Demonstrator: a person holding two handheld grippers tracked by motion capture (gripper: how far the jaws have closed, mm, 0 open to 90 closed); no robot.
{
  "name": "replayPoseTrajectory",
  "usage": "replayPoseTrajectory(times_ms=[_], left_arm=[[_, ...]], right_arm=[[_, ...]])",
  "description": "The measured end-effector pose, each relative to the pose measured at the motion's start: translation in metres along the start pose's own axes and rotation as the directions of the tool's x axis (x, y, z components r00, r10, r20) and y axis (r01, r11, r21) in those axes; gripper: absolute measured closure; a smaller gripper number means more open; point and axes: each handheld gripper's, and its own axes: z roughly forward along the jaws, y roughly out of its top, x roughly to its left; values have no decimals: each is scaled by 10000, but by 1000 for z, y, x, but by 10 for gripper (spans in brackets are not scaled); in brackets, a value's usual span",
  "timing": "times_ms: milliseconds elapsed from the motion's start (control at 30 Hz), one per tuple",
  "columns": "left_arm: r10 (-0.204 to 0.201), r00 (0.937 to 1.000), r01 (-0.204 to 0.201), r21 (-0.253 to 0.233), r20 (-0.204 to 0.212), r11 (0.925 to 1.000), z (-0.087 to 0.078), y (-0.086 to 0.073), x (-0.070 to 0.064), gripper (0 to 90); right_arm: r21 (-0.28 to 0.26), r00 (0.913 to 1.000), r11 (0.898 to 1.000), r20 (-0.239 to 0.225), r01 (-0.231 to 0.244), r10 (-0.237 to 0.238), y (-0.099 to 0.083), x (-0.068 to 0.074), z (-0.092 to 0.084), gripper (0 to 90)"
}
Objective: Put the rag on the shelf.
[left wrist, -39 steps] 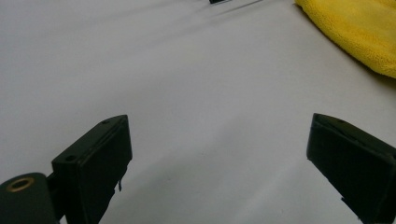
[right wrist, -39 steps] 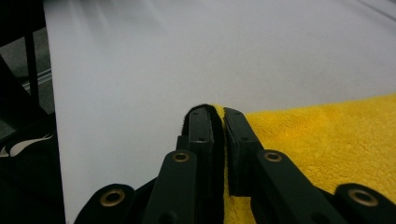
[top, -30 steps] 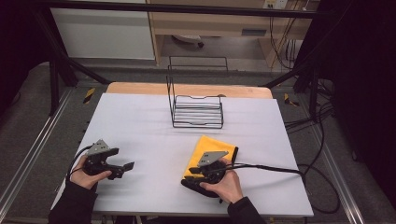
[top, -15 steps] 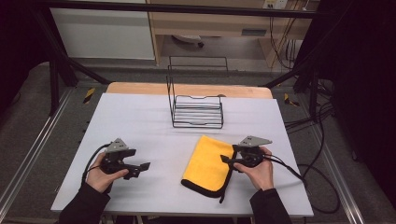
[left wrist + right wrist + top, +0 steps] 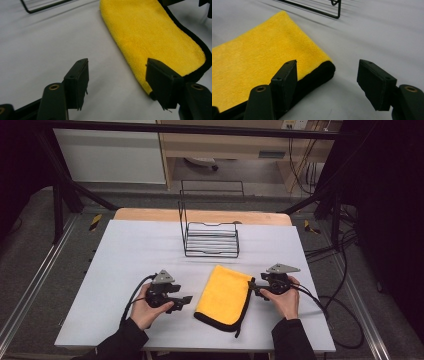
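My folded yellow microfibre cloth [image 5: 224,294] lies flat on the bench [image 5: 125,250] between my left hand-held gripper [image 5: 183,300], jaws just closing on nothing, and my right hand-held gripper [image 5: 253,290], half-open and empty; grasping remains ahead.

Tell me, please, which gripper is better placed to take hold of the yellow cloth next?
Probably right: the right gripper has its open jaws at the cloth's black edge, while the left gripper stands apart.
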Motion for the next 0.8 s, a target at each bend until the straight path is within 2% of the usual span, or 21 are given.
replayPoseTrajectory(times_ms=[133,333,567,700,800], left_arm=[[60,9997,-69,412,216,9991,15,1,-11,417],[-231,9980,171,1002,588,9948,28,-6,-15,525],[-115,9980,39,1204,628,9927,32,-8,-22,622],[-149,9972,49,1345,730,9909,33,-8,-25,716],[-175,9975,81,1373,678,9905,34,-8,-27,740]], right_arm=[[26,10000,10000,42,-46,46,-1,-3,5,387],[170,9997,9995,15,-248,248,-2,-5,13,438],[297,9991,9987,-84,-423,426,-3,-3,20,494],[333,9970,9970,-300,-704,715,-3,0,23,572],[428,9954,9953,-344,-875,889,-2,1,23,613]])
